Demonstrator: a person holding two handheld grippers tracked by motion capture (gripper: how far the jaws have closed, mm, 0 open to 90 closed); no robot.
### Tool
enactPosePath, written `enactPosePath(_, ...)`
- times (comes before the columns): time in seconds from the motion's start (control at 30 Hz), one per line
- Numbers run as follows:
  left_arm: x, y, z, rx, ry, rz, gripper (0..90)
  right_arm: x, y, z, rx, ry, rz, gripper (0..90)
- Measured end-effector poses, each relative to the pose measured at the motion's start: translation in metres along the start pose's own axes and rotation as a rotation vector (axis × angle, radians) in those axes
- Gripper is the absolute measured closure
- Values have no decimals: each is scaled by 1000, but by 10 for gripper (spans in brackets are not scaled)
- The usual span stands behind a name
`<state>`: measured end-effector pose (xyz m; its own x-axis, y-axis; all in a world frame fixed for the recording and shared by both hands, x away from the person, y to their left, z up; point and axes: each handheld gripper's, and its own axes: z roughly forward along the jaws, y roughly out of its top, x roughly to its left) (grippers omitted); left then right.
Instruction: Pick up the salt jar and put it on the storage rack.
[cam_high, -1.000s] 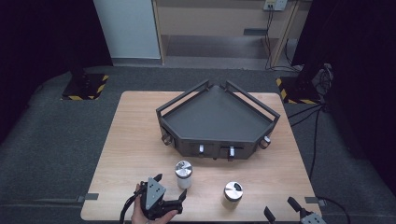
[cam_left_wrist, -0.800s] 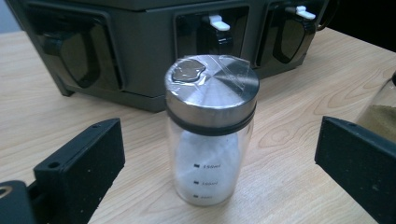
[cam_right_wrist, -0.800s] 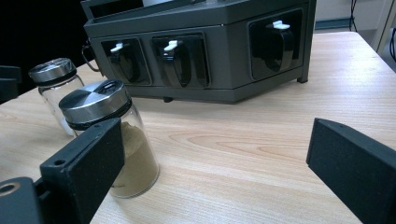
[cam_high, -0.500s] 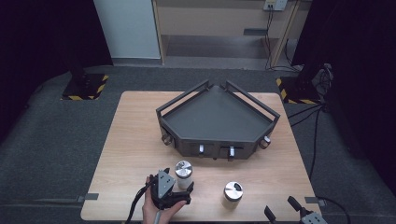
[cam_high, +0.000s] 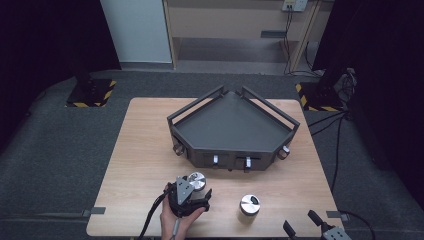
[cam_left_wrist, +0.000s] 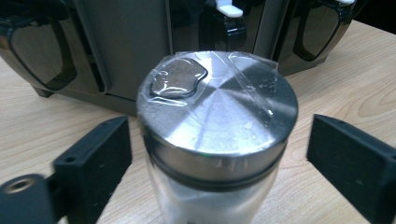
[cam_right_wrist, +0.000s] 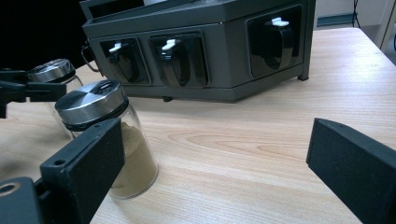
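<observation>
A glass jar of white powder (cam_left_wrist: 217, 116) with a steel lid stands between the jaws of my left gripper (cam_left_wrist: 219, 140). Those jaws have just been closing, and a narrow gap still shows on each side of the jar. In the high view this jar (cam_high: 196, 181) stands at the table's front, with the left gripper (cam_high: 194, 189) just behind it in a hand. A second jar, holding brown powder (cam_right_wrist: 109, 140), stands beside the left jaw of my right gripper (cam_right_wrist: 219, 149), which is open and holds nothing. That jar (cam_high: 249, 204) stands left of the right gripper (cam_high: 300, 223).
A dark grey wedge-shaped rack (cam_high: 232, 130) with rails and front dispenser slots (cam_right_wrist: 175, 56) sits mid-table, just beyond both jars. The wooden table (cam_high: 145, 150) is bare on its left side. Cables (cam_high: 335, 125) run over the floor at the right.
My left gripper has moved forward and rightward to the white-powder jar, and its jaws now stand on either side of the jar and closer together. The right gripper has stayed still.
</observation>
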<state>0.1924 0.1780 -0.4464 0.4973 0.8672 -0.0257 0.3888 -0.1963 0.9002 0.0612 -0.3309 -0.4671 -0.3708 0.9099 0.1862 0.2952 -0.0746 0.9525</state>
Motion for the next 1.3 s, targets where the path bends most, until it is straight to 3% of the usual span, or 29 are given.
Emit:
enactPosePath(0.1,1,-2,3,-6,-6,-4,167,0,0,0,2,2,0,46)
enactPosePath(0.27,-1,-7,5,-20,21,6,267,-1,0,0,4,2,4,46)
enactPosePath(0.3,2,-8,5,-23,11,-7,298,-1,0,0,3,3,5,46)
enactPosePath(1.3,5,-11,5,-39,1,3,303,-3,0,1,3,3,-1,49)
